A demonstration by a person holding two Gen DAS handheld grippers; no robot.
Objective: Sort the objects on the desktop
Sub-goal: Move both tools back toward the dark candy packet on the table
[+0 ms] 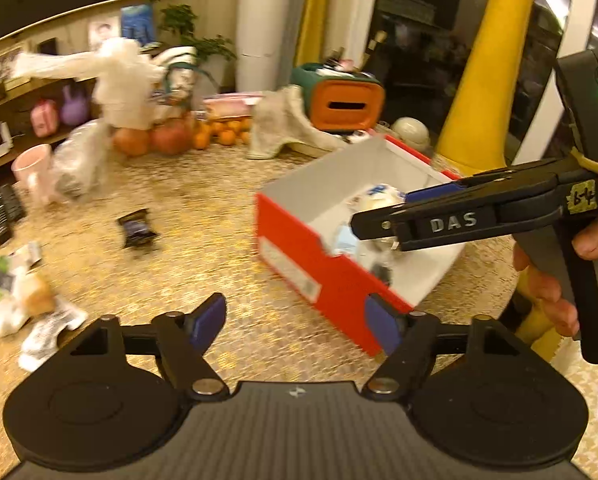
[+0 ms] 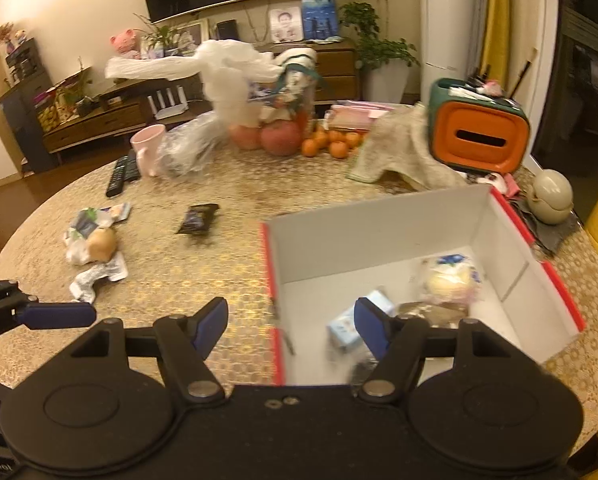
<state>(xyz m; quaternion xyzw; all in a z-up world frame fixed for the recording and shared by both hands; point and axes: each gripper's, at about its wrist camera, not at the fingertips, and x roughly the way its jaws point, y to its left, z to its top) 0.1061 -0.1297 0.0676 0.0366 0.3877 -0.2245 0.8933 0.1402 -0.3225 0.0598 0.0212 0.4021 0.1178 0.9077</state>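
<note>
Sorting seems partway done, judging by the left wrist view: the red box [image 1: 319, 276] sits open on the bench [image 1: 203, 200] as the collecting bin, with a few wrapped items already inside, while a dark snack packet [image 1: 137, 229] and a heap of wrappers [image 1: 15, 296] lie loose to its left, probably awaiting pickup. The left gripper [image 1: 295, 326] hangs above bare bench just short of the box's near corner, its jaws spread wide with nothing between them. The right gripper [image 1: 373, 220] reaches in from the right over the box, held by a hand [image 1: 555, 280] on its grip; its jaws appear parted and I see nothing clamped

From the right wrist view, the box [image 2: 379, 236] shows its white interior holding a wrapped bun [image 2: 451, 280] and a small pale blue carton [image 2: 349, 320]. The right gripper [image 2: 291, 326] tilts downward over the box's near left wall, jaws wide and empty. The dark packet [image 2: 198, 219] and the wrappers [image 2: 93, 244] lie well apart from the box. The left gripper's blue finger [image 2: 55, 315] pokes in at the left edge
</note>
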